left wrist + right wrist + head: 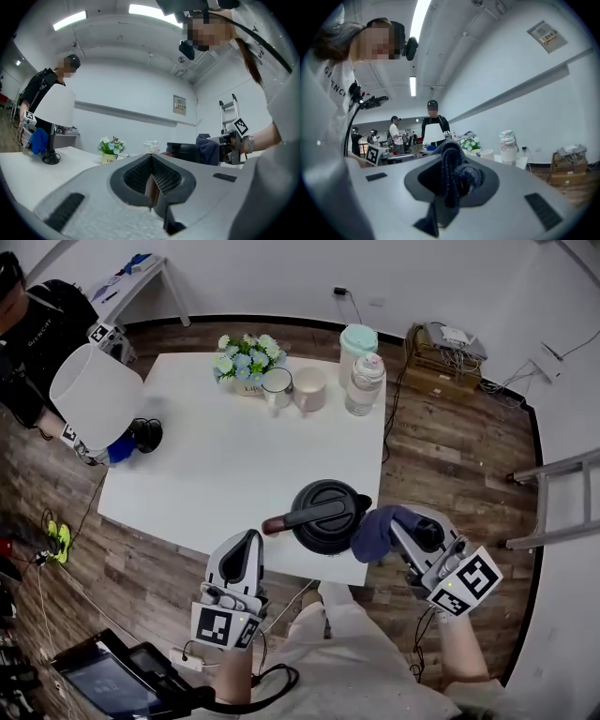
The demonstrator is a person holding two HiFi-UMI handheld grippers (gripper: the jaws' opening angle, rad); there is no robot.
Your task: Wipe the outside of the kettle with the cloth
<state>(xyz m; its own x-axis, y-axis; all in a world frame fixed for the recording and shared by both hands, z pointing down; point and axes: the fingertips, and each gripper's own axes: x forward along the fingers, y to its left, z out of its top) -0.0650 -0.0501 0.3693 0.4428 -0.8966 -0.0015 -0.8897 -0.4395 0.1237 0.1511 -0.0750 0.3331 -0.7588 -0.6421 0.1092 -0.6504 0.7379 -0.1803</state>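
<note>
A black kettle (323, 517) stands on the white table (216, 474) near its front edge, its long handle ending in a brown tip (273, 523) that points left. My left gripper (254, 536) meets that tip, and a brown sliver shows between its shut pads (151, 187). The kettle body (185, 152) lies right of it. On the kettle's right side, my right gripper (398, 531) is shut on a dark blue cloth (376, 531) that presses against the wall. The bunched cloth (452, 176) fills the right gripper's jaws.
At the table's far edge are a flower pot (246, 360), two mugs (292, 388) and two lidded jars (361, 367). A white-shaded lamp (94, 395) stands at the left corner, a person (33, 343) beside it. A ladder (562, 502) lies to the right.
</note>
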